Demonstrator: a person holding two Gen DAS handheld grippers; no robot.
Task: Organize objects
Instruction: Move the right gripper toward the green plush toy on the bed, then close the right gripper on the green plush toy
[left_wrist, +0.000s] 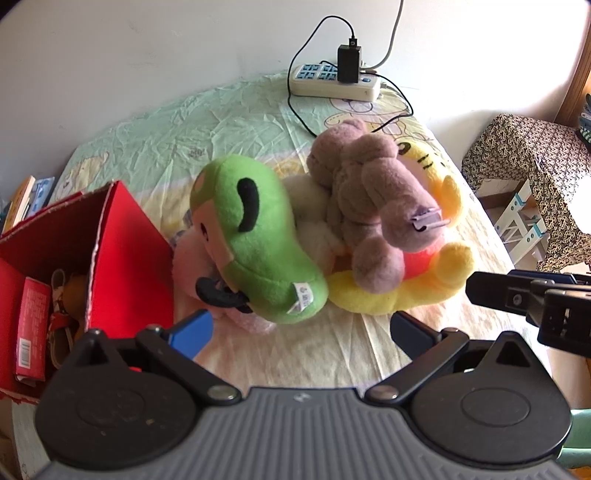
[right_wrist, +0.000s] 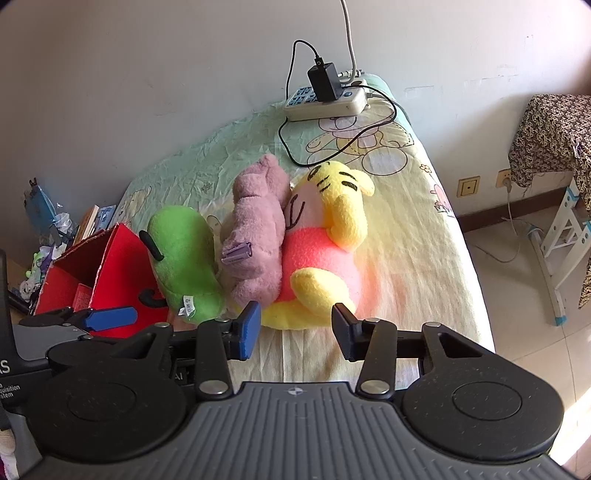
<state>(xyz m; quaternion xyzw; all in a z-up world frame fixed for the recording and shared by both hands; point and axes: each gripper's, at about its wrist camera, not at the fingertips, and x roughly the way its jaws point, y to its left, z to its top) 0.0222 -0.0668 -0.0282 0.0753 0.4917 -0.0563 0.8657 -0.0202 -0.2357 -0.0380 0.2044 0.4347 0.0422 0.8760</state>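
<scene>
Right wrist view | right gripper (right_wrist: 295, 328) jaws parted, empty, near yellow toy (right_wrist: 332, 236) | left gripper (left_wrist: 301, 330) wide apart, empty | green toy (left_wrist: 258, 240) beside red box (left_wrist: 125, 251) on bed (right_wrist: 406, 236)

Both tools (left_wrist: 299, 328) (right_wrist: 295, 325) agape, empty.

White power strip (left_wrist: 334, 83) with black charger (left_wrist: 348, 63) plugged in, black cable (left_wrist: 295, 107) trailing across the cartoon-print bedsheet (left_wrist: 229, 122) — patterned cloth (left_wrist: 524, 155) draped over furniture nearby, plain wall (left_wrist: 147, 48) behind.
</scene>
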